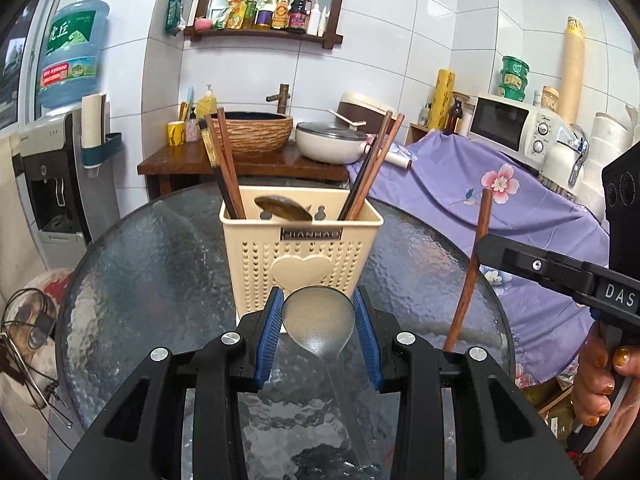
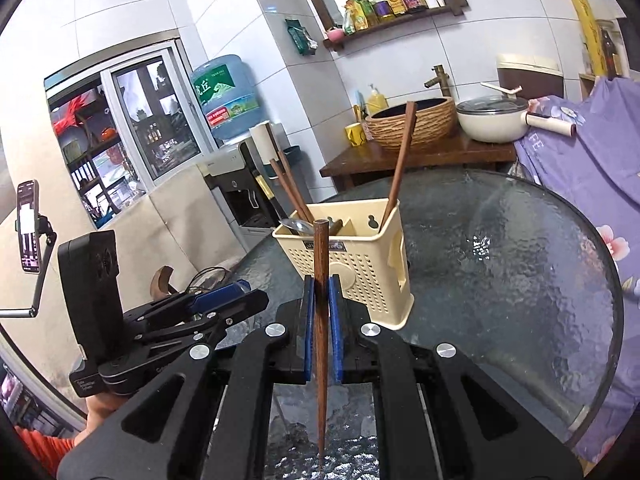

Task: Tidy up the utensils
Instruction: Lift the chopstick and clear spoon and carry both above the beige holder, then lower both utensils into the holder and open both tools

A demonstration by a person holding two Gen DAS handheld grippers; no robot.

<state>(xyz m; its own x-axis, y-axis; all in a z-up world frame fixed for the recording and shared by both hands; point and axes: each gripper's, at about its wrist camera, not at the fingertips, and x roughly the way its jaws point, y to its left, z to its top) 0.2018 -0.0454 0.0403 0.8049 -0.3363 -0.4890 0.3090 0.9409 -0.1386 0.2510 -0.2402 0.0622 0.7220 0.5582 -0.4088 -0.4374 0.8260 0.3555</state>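
My left gripper (image 1: 319,322) grasps a translucent spoon (image 1: 320,320) by its bowl. Just ahead of it on the glass table (image 1: 160,264) stands the cream caddy (image 1: 301,248) labelled "JIANHAO". My right gripper (image 2: 319,316), marked "DAS", is clenched on a wooden chopstick (image 2: 321,344), caddy beyond it.

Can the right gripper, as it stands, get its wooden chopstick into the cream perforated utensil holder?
Probably yes. The right gripper is shut on the brown wooden chopstick, held upright just short of the cream perforated utensil holder. The holder's top is open, and nothing stands between the two.
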